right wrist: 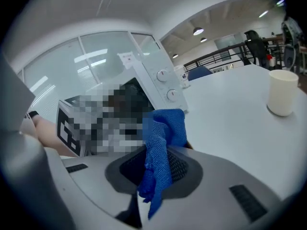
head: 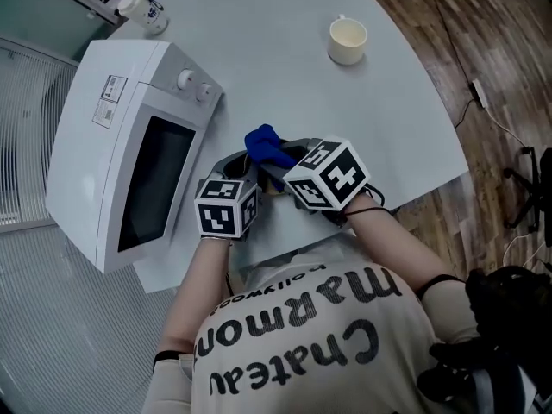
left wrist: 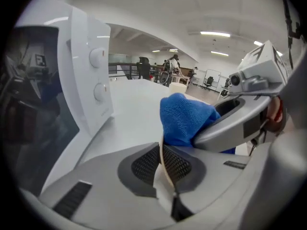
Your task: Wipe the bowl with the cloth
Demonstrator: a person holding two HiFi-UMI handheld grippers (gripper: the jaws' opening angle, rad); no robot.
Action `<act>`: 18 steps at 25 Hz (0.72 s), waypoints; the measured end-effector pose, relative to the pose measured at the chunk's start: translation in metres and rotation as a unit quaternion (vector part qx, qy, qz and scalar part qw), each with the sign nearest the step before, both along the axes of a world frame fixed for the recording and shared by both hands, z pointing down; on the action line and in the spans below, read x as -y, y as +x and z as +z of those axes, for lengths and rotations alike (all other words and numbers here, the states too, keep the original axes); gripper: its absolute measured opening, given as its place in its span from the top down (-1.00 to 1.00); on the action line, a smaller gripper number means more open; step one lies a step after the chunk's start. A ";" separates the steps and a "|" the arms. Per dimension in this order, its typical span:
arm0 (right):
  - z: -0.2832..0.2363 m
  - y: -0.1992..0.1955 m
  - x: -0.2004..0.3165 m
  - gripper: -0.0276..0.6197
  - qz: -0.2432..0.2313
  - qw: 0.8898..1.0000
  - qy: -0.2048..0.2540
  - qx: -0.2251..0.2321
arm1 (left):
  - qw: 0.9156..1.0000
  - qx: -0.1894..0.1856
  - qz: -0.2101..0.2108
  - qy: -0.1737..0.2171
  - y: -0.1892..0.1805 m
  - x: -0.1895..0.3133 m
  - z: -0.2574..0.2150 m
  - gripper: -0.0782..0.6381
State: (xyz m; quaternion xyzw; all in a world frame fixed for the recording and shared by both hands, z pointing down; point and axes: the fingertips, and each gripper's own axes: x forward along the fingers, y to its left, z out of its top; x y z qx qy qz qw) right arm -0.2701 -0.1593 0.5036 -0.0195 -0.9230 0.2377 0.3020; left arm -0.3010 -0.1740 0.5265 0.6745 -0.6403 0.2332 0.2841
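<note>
Blue terry cloth (head: 266, 145) bunched up, raised off white tabletop, close by front corner of microwave. One end pinched between jaws of right gripper (right wrist: 158, 153), frayed tail hanging down past pads, rest standing up in soft crumpled lump. Cream thin-rimmed bowl (left wrist: 165, 163) nearly all hidden. Only narrow curved edge shows, seen edge-on, clamped between jaws of left gripper (left wrist: 162, 147). Cloth lump sits right behind that rim, just beside it. Contact between cloth and bowl can't be told.
</note>
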 end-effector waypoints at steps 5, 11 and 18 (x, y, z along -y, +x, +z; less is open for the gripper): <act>-0.026 -0.006 0.007 0.74 0.042 0.999 0.024 0.020 | 0.990 0.124 -0.005 0.065 -0.005 0.004 -0.049 0.76; -0.070 -0.016 0.008 0.74 0.171 0.982 0.003 0.084 | 0.971 0.214 0.039 0.102 -0.009 -0.007 -0.100 0.76; -0.129 -0.005 0.008 0.74 0.328 0.921 -0.068 0.200 | 0.951 0.243 0.044 0.185 -0.009 -0.023 -0.169 0.72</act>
